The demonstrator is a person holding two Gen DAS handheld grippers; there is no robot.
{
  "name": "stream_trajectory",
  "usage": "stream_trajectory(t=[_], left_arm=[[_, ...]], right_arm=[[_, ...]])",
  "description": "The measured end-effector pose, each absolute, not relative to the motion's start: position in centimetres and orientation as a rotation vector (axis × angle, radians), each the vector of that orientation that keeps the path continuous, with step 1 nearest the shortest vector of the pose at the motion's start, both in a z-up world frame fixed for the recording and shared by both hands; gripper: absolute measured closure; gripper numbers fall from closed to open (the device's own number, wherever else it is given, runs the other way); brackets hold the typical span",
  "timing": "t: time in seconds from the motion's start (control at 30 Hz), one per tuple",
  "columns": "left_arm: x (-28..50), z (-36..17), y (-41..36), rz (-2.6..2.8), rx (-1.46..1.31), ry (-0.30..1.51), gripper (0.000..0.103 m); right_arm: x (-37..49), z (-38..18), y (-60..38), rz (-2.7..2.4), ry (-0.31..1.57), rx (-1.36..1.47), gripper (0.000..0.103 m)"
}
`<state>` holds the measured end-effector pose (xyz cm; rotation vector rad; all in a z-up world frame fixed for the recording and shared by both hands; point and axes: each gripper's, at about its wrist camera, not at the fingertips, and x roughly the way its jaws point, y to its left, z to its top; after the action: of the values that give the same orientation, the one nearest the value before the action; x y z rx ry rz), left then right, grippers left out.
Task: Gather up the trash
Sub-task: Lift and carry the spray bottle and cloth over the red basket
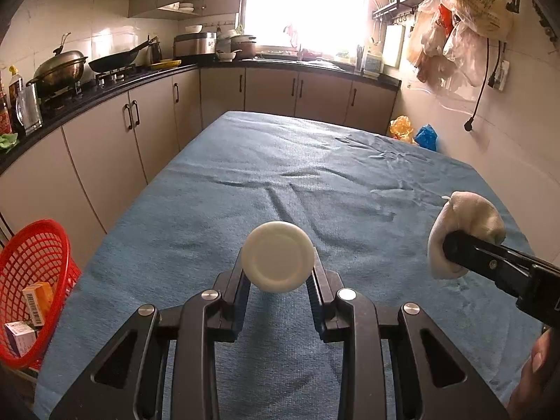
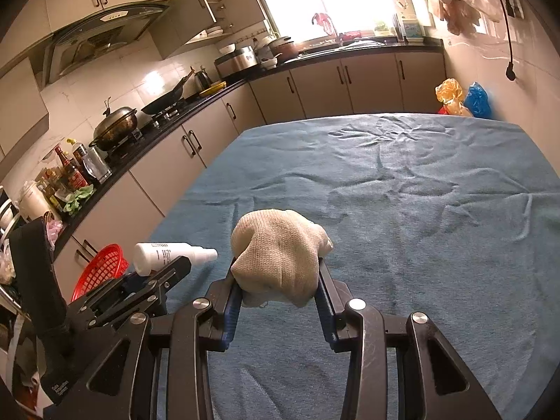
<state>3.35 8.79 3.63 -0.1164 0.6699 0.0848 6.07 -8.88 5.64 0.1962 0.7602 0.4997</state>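
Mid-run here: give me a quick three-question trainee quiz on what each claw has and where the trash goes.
1. True or false: the left claw is empty.
2. The right claw grips: A) a crumpled beige cloth B) a box C) a pan
3. What colour is the basket beside the blue-covered table?

Key: 1 false, it grips a white bottle; 2 A; 3 red.

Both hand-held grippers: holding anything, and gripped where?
Left hand-held gripper clamps a white bottle near its base. Right hand-held gripper pinches a balled beige cloth at its lower part.
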Motion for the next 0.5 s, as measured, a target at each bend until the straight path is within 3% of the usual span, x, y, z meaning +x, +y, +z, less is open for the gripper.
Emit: stream_trajectory(t=[0.5], left_arm=[[1.4, 5.4, 9.3, 0.098, -0.128, 0.62, 0.074]], right_arm=[[5.6, 6.4, -8.6, 0.526, 0.741, 0.204, 0.062]])
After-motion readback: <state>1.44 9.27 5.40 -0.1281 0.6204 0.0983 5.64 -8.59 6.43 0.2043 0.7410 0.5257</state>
